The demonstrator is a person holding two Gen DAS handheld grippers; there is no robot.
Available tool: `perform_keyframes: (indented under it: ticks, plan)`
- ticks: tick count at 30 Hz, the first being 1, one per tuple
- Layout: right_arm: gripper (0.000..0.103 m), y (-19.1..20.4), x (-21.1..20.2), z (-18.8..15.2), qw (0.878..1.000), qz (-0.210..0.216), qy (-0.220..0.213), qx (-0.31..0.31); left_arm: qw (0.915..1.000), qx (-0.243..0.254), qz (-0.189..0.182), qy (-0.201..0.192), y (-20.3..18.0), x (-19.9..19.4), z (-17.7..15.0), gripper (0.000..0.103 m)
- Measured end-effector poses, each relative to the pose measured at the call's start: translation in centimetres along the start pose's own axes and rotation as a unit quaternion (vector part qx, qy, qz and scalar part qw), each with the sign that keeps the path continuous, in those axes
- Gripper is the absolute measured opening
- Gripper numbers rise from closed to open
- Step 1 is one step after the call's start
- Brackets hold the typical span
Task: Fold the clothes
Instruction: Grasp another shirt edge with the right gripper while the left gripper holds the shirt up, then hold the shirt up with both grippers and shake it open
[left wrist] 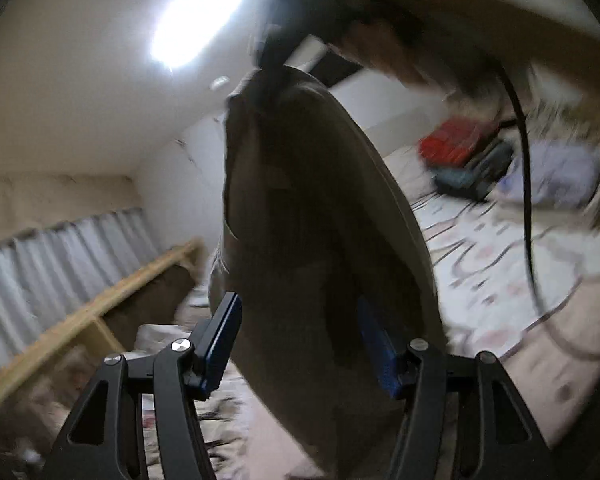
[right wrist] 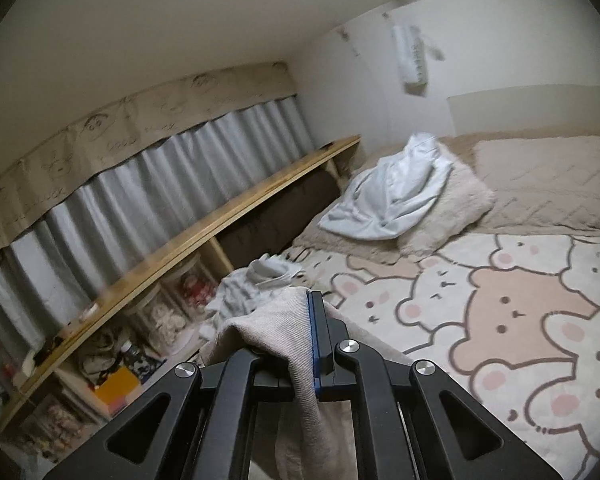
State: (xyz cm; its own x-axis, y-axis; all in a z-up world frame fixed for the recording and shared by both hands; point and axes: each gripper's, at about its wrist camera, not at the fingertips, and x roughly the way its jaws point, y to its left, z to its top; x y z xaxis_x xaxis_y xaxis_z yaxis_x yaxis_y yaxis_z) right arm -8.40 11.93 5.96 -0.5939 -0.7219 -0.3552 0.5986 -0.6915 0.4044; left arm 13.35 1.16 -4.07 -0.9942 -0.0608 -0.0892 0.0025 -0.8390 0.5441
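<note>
Black linkage arms of the left gripper [left wrist: 300, 344] filled the near edge, its blue pads standing apart on either side of the hanging beige garment [left wrist: 320, 220], not pressing it. Higher up, the right gripper [left wrist: 268, 76] pinched that cloth's top corner, held by a blurred hand [left wrist: 380, 48]. Seen from its own camera, the right gripper's jaws were clamped on the ribbed fabric above the bear-print bedspread [right wrist: 500, 312].

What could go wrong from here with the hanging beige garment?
The beige garment hangs from the right gripper by one pinched edge, so it may slip free. The open left gripper straddles bunched cloth and may pinch several layers. The dangling black cable could snag.
</note>
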Motion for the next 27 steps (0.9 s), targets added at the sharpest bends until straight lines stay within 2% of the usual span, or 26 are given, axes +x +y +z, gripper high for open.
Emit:
perform_keyframes:
  ticks: [2,5,8,10,18,22,23,26,27]
  plan:
    - [0.006,0.6,0.2,0.1,1.000,0.006,0.007,0.000,0.9977,0.038,0.054,-0.013,-2.0,0.0,-1.2,0.060]
    - [0.006,1.5,0.1,0.1,1.000,0.007,0.014,-0.008,0.9933,0.085,0.078,-0.007,-4.7,0.9,-2.6,0.060]
    - [0.006,2.0,-0.1,0.1,1.000,0.004,0.018,-0.015,0.9899,0.105,0.095,-0.009,-6.6,1.2,-2.9,0.060]
    - [0.006,2.5,-0.1,0.4,1.000,0.003,0.021,-0.017,0.9859,0.113,0.124,-0.010,-7.3,1.8,-2.9,0.060]
    - [0.006,2.7,-0.7,0.4,1.000,0.004,0.024,-0.018,0.9623,0.143,0.231,0.011,-7.4,5.4,-4.4,0.063]
    - [0.006,2.0,-1.1,0.6,1.000,0.001,0.020,-0.010,0.9606,0.133,0.243,0.017,-5.5,5.0,-4.2,0.063]
    - [0.006,1.8,-1.2,0.7,1.000,-0.001,0.018,-0.006,0.9623,0.127,0.239,0.024,-4.9,4.8,-4.0,0.059]
    - [0.006,1.1,-1.5,0.8,1.000,-0.009,0.015,-0.001,0.9697,0.094,0.221,0.045,-2.9,4.0,-2.6,0.032]
    - [0.006,0.9,-1.6,0.9,1.000,-0.012,0.013,0.000,0.9716,0.083,0.216,0.050,-2.3,3.7,-2.2,0.030]
